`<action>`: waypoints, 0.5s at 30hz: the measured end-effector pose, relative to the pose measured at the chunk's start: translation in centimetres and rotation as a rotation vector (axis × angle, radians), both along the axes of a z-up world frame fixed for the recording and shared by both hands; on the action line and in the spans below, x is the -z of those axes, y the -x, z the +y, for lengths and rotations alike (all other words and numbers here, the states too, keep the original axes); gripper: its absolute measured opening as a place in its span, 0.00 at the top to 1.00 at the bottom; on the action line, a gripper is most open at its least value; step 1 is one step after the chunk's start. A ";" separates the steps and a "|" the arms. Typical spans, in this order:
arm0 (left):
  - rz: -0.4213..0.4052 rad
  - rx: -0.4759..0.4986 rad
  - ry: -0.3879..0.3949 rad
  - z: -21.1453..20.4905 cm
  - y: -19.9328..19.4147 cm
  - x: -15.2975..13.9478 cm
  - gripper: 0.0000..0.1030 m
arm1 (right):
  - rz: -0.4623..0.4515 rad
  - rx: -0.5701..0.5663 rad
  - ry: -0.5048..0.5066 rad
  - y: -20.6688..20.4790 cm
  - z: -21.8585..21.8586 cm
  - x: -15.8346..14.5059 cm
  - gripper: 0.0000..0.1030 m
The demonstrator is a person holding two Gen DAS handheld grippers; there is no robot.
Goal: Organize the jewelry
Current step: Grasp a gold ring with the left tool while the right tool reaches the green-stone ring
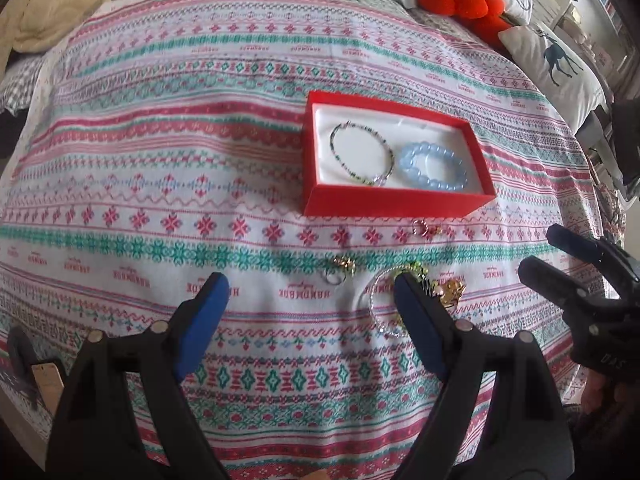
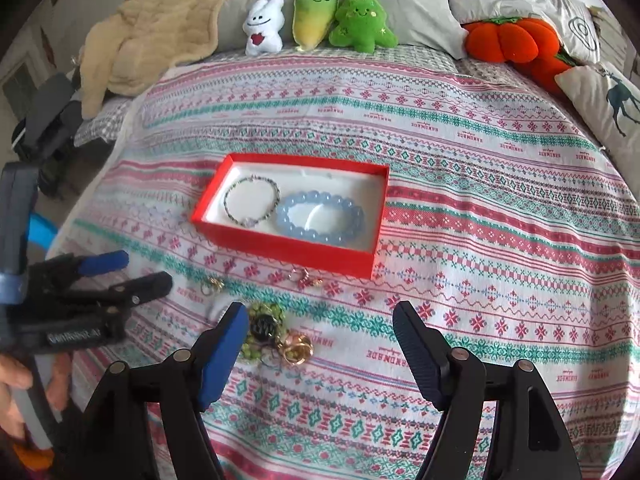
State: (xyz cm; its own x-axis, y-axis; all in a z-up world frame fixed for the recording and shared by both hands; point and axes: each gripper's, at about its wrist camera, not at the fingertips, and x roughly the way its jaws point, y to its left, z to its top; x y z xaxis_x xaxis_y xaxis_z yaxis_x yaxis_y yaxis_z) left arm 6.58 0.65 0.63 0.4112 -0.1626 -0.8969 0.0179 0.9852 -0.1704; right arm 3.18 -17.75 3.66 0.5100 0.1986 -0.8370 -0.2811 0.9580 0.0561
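A red box (image 1: 394, 200) (image 2: 280, 249) with a white lining holds a thin beaded bracelet (image 1: 362, 152) (image 2: 251, 199) and a blue bead bracelet (image 1: 434, 166) (image 2: 320, 218). In front of it on the patterned bedspread lie loose pieces: two small rings (image 1: 340, 268) (image 2: 212, 284), a small charm (image 1: 426, 230) (image 2: 306, 278), a silver bangle (image 1: 380, 308), a green beaded piece (image 2: 264, 330) and gold rings (image 1: 452, 290) (image 2: 296, 348). My left gripper (image 1: 310, 284) is open and empty above the cloth. My right gripper (image 2: 320, 312) is open and empty beside the loose pile.
Plush toys (image 2: 320, 16), an orange plush (image 2: 516, 40), pillows (image 2: 612, 104) and a beige blanket (image 2: 152, 28) line the far side of the bed. The bed edge drops off at the left (image 2: 84, 184).
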 end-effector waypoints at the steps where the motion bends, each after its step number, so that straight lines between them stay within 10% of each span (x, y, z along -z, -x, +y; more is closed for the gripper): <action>1: 0.004 0.000 0.006 0.3 0.2 0.4 0.18 | -0.002 -0.005 0.013 0.1 0.0 0.3 0.26; 15: -0.028 0.058 0.011 1.6 2.2 4.4 0.18 | 0.009 -0.113 0.072 2.8 -0.7 5.8 0.26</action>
State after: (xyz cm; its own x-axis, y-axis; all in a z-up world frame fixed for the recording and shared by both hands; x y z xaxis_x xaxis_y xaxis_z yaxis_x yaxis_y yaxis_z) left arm 4.41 2.27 -3.73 0.4255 -0.1963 -0.8834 0.0794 0.9805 -0.1796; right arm 0.42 -18.43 -2.13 0.4803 0.1934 -0.8555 -0.3872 0.9219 -0.0090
